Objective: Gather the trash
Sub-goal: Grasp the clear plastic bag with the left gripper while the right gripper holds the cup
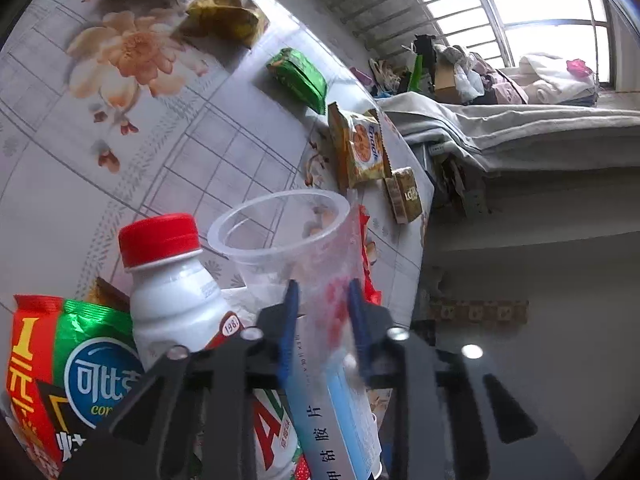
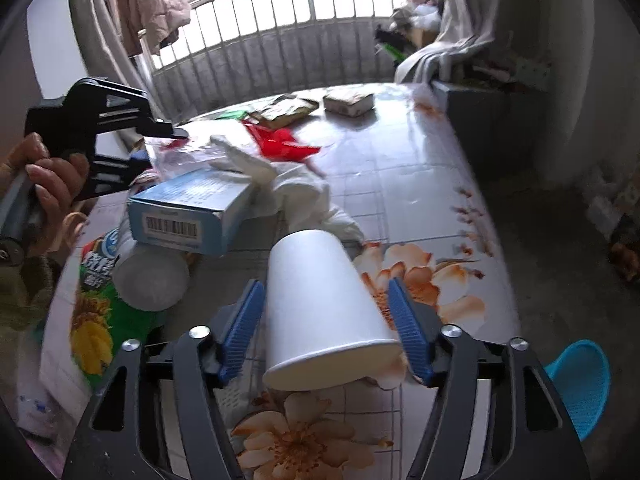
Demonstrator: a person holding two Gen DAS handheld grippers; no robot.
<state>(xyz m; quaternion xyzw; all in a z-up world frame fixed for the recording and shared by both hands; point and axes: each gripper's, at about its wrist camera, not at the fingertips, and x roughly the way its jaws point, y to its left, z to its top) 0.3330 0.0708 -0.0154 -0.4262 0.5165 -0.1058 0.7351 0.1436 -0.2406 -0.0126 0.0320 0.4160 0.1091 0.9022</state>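
Right gripper [image 2: 326,330]: blue ribbed pads spread wide on either side of a white paper cup [image 2: 320,308]. The cup lies on its side, smooth and conical, rim toward the camera and torn at its right edge; a gap shows at the left pad, while contact at the right pad cannot be told. It rests on a glossy, flower-printed tablecloth [image 2: 420,184].

Just beyond the left pad lie a white bottle [image 2: 152,276] and a green snack bag [image 2: 100,320]; farther on, a blue carton [image 2: 192,208], crumpled tissue [image 2: 288,192] and a red wrapper [image 2: 280,144].

Left gripper [image 1: 323,308]: pads drawn close, clenched on the near wall of a clear plastic cup [image 1: 288,240], thin, translucent, mouth tilted toward the camera. Left of the jaws stands the red-capped bottle [image 1: 172,280]; beyond lie a yellow biscuit pack [image 1: 360,148], a green pack [image 1: 298,74] and a small box [image 1: 404,194].
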